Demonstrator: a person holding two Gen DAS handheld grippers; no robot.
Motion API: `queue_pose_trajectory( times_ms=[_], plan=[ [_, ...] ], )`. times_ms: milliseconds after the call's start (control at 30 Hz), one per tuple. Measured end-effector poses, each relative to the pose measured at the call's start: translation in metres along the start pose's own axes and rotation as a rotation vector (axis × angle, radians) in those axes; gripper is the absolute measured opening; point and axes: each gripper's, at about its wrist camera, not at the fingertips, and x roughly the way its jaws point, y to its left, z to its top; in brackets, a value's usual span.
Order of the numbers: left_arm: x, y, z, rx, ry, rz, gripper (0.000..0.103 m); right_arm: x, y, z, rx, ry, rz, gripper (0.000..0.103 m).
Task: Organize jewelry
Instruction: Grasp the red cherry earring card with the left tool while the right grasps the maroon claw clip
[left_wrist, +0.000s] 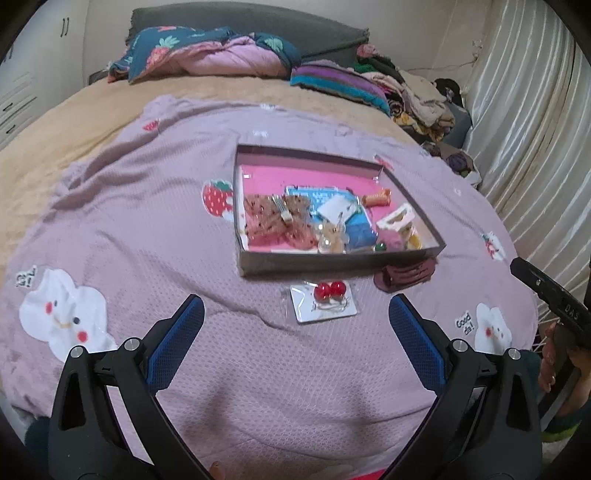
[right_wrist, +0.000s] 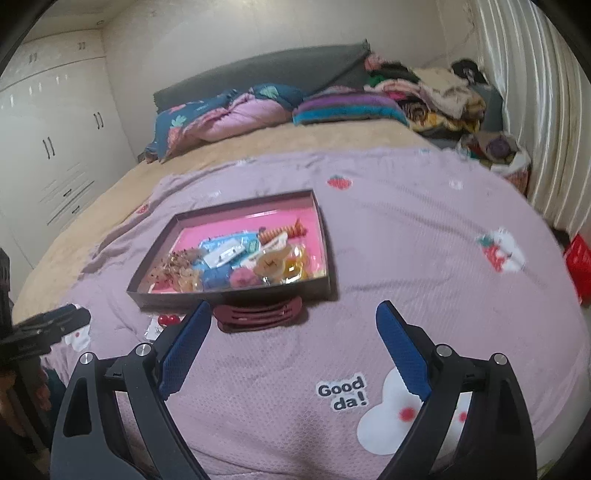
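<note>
Hovering over bed blanket, left hand-held gripper spread wide, empty; right hand-held gripper likewise wide, empty. Two pieces outside tray: cherry earring card just before near wall, maroon hair claw touching same wall. Risks: flat glossy card slipping from pads, soft blanket bunching under fingertips, claw snagging weave, tray nudged on approach
</note>
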Motion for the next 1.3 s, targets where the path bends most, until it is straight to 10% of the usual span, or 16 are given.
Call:
queue_pose_trajectory(
  times_ms=[833, 1300],
  plan=[
    [0.094, -0.016, -0.012, 0.018, 0.142, -0.009, 0.093, 0.112, -0.012, -0.015, 0.142, 0.197, 0.068, 0.067],
    [0.120, -0.033, -0.010, 0.063, 0.153, 0.060, 0.093, 0.144, -0.007, -0.012, 0.162, 0.228, 0.143, 0.030]
  ],
)
